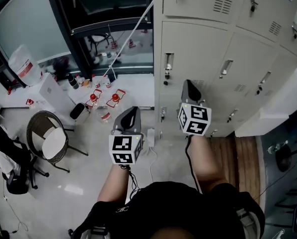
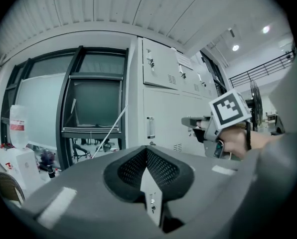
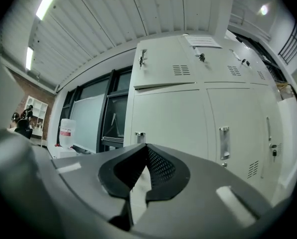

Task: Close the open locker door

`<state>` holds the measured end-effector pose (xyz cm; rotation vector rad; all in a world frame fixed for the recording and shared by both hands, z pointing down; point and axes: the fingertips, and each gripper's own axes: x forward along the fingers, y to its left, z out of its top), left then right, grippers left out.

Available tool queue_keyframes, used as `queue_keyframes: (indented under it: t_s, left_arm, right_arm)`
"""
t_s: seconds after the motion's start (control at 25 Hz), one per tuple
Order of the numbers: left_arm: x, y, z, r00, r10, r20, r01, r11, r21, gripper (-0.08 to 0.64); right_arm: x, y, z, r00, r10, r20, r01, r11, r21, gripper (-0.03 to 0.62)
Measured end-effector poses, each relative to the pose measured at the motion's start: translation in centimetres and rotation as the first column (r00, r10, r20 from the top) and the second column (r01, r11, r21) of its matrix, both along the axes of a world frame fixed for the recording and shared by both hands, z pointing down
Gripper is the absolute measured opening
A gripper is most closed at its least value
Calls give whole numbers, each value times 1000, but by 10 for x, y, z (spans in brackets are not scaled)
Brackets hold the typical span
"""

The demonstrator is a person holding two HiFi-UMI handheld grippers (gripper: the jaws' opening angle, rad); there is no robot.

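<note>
Both tools are held level in front of the bank of lockers (image 1: pixel 203 59). The left gripper (image 1: pixel 130 112) has its jaws pressed together with nothing between them, and the right gripper (image 1: pixel 190 84) is the same, pads meeting and empty. The right one is nearer to the locker fronts.

The doors straight ahead of the two grippers look flush with the frame. The only part that stands out is a pale panel (image 1: pixel 278 108) at the right edge of the head view. It projects from the lower lockers toward the person, and I judge it to be the open door, though its hinge and handle are not visible, so I cannot be sure. No gripper touches it; it is well apart from both.

So the step in hand is the approach. It is best done with the right gripper, which is on that side:
- keep the jaws together and use them as a blunt pusher; no pinch is needed
- meet the panel on its outer face near the free edge, far from the hinge, where a light push turns it easily
- push level and steadily until the door sits in the frame, without slamming it, or it may bounce back
- keep the left gripper away from the closing gap.
</note>
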<state>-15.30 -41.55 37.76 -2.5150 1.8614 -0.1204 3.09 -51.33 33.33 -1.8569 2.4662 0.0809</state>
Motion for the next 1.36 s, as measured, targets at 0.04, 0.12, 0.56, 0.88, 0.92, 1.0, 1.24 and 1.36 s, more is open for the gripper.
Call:
queue_keyframes:
  t_s: [0.04,0.12,0.56,0.88,0.92,1.0,1.24,1.36]
  left_arm:
    - [9,0,0,1000,9,-4,-9,1000,2,1]
    - [25,1,1,1000,23,-14,-23,1000,2,2]
    - [78,22,3,997,74,-23,-73,997,7,0]
    - [70,38,0,998,53,-18,-53,998,16,1]
    - [69,39,0,999,51,-17,-50,999,15,2]
    - [68,42,-1,999,47,-17,-47,999,16,2]
    - [66,48,-2,999,44,-15,-43,999,18,2]
    - [67,50,-2,999,41,-14,-41,999,19,1]
  right_arm:
    - [9,11,1,1000,-6,-3,6,1000,9,11]
    - [22,33,4,1000,-26,-5,26,999,30,11]
    - [40,91,28,994,-108,-12,109,994,22,9]
    - [30,108,28,992,-129,-12,129,992,15,9]
    - [28,109,28,991,-133,-12,133,991,15,9]
    - [26,112,27,990,-137,-12,137,990,17,9]
    - [26,116,29,991,-135,-3,135,991,13,9]
    - [28,117,29,992,-125,2,125,992,10,11]
